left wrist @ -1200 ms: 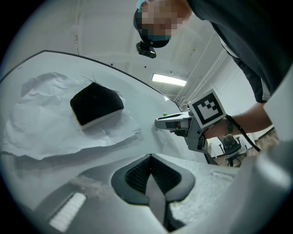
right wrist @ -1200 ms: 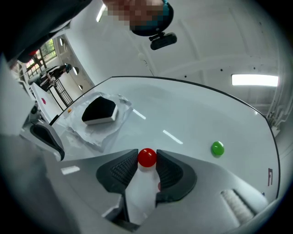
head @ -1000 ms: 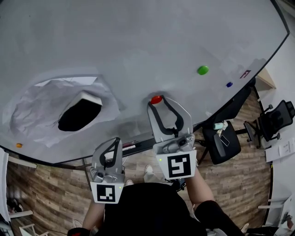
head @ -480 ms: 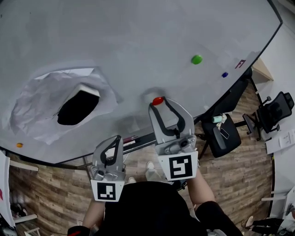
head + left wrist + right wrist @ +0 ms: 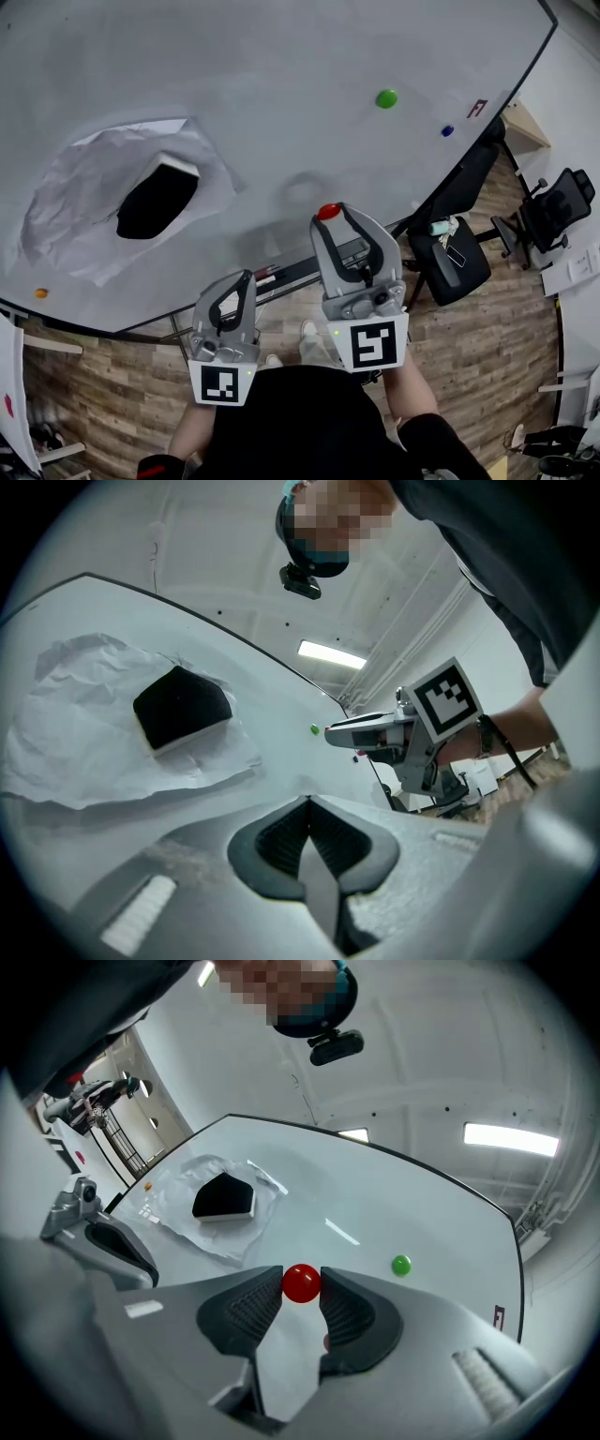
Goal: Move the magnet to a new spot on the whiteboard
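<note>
The right gripper (image 5: 301, 1284) is clamped on the red magnet (image 5: 301, 1282). Its two ribbed dark pads press the magnet from either side at the very tips, with the jaws standing fairly wide around it. The magnet is a small glossy button that looks round from here, so no long axis or pointing direction can be made out. In the head view it sits at the tip of the right gripper (image 5: 329, 214), over the lower part of the whiteboard (image 5: 281, 84). Whether it touches the board cannot be told.

The left gripper (image 5: 307, 803) is clenched on nothing, its grooved pads meeting at the tips. It is held lower and to the left, in front of the board's bottom edge.

The board is smooth, pale and faintly reflective. A crumpled white sheet of paper (image 5: 75, 220) lies on its left part, with a black block eraser (image 5: 155, 202) on top. A green magnet (image 5: 385, 98) and a small blue magnet (image 5: 447, 131) sit to the upper right.
</note>
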`<state>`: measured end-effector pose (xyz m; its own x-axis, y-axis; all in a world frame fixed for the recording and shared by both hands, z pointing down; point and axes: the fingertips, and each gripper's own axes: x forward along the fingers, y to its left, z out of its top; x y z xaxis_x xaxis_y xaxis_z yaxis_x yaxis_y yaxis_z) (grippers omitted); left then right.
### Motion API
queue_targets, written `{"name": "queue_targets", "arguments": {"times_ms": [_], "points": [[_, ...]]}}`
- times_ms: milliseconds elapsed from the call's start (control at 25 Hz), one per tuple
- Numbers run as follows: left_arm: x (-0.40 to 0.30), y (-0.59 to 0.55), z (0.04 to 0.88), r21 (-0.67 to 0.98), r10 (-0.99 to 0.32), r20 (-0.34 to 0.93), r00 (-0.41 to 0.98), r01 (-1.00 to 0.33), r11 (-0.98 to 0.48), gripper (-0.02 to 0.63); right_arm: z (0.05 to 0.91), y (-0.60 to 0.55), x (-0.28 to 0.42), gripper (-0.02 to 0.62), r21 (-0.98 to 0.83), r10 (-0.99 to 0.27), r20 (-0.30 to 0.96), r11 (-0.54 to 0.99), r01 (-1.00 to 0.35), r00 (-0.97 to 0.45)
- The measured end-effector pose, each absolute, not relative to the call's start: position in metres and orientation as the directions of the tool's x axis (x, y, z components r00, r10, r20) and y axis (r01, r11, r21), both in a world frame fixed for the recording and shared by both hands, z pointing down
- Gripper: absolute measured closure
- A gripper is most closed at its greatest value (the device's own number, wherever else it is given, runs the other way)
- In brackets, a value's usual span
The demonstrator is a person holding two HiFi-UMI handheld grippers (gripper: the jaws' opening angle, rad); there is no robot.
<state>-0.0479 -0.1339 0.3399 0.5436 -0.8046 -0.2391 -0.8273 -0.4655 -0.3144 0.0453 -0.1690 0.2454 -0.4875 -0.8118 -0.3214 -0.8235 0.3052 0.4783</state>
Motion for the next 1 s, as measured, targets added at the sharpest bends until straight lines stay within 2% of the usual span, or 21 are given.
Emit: {"name": "queue_targets", "arguments": {"times_ms": [1000], "points": [[-0.059, -0.12, 0.344, -0.318, -0.8, -0.229, 0.555, -0.819, -0.477, 0.604, 0.295, -0.117, 0.053, 0.468, 0.38, -0.85, -0.263, 0.344, -0.859, -0.456]]}}
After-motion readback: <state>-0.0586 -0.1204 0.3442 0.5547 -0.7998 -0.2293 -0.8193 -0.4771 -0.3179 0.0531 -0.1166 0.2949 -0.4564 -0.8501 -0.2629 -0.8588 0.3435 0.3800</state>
